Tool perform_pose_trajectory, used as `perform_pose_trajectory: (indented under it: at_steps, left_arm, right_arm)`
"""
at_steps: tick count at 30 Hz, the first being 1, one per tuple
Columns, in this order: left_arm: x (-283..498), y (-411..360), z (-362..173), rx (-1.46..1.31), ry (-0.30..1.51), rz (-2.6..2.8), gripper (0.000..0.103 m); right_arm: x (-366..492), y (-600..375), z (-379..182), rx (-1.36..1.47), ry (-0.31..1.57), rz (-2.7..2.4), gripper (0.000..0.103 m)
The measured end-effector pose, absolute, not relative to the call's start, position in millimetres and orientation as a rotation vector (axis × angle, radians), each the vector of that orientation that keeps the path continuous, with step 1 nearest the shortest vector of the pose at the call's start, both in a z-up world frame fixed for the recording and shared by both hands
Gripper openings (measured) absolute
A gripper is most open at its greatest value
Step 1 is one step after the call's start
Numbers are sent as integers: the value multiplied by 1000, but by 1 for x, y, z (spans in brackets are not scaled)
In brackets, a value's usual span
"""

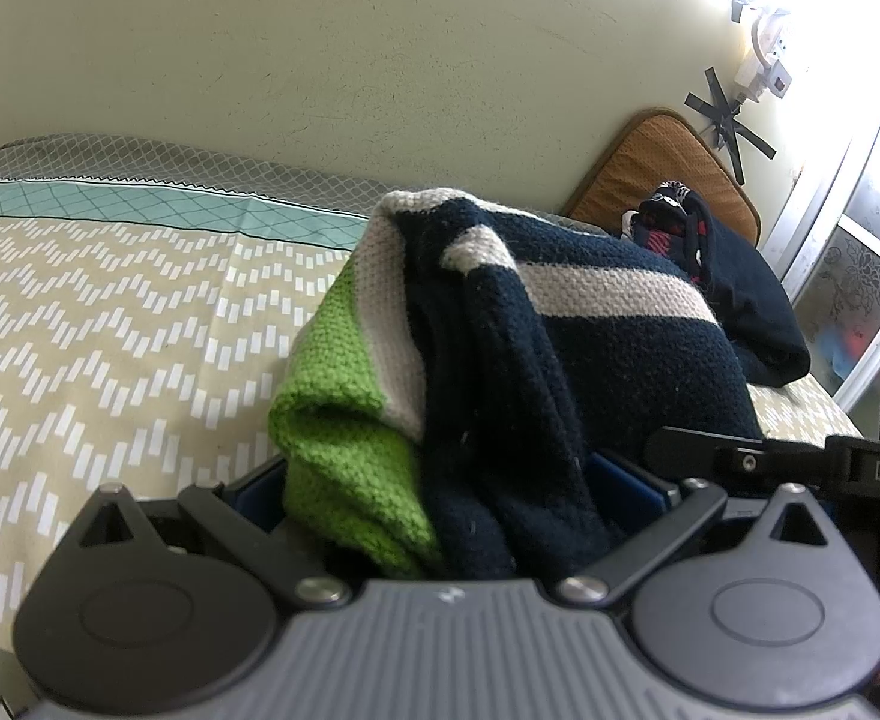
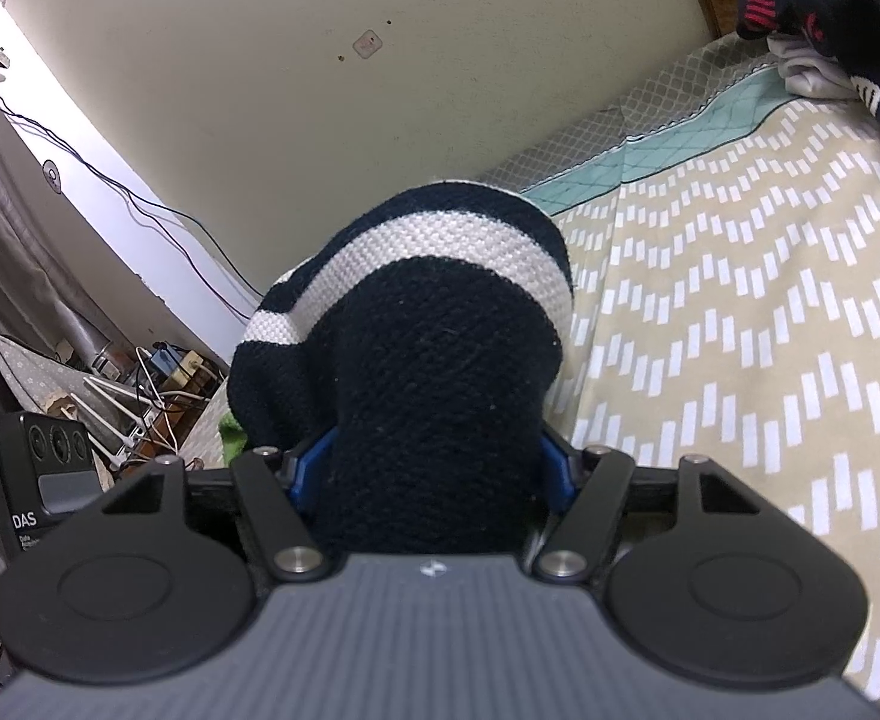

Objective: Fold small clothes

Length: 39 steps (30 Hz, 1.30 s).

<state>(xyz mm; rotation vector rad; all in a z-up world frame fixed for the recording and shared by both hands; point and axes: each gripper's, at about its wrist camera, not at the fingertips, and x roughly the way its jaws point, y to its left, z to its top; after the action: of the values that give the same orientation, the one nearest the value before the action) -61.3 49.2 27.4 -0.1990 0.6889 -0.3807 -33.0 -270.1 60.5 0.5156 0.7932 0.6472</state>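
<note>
**Q.** Reading left to right, what does each gripper hold, and where is the garment?

**A.** The left gripper (image 1: 440,498) is clamped on a bunched edge of the knitted garment (image 1: 500,360), with the green band to its left side and navy wool filling the gap between the blue finger pads (image 1: 620,477). The cloth rises directly ahead of the fingers, lifted off the patterned bedsheet (image 1: 110,312) that lies to the left and below. The right gripper (image 2: 434,480) is likewise closed on a thick roll of the same navy and white knit, which stands straight ahead of it, with the bedsheet off to its right.

**Q.** What could go wrong from here?

**A.** Judged from the grips: both bites take in several bunched layers, so a layer may slide free on one side and leave the fold crooked. If the two grippers pull apart unevenly, the loose knit may stretch or sag in the middle. The pile of dark clothes (image 2: 848,30) lies ahead and to the right of the right gripper; a wide swing that way could snag or drag it.

**Q.** Counts?

**A.** Two grippers, both occupied. One striped garment held between them. One pile of other clothes, its number of pieces not readable. One brown cushion (image 1: 668,168) behind the garment, ahead and right of the left gripper.
</note>
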Motion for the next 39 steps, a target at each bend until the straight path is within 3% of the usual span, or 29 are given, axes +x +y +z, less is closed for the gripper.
perform_pose_trajectory:
  at_steps: [37,39]
  left_arm:
    - [-56,57,31,-250,723,-419,103]
    - [-53,56,32,-267,748,-441,97]
  right_arm:
    - [-34,-278,60,558,769,617,74]
    - [-32,-272,61,529,789,629,67]
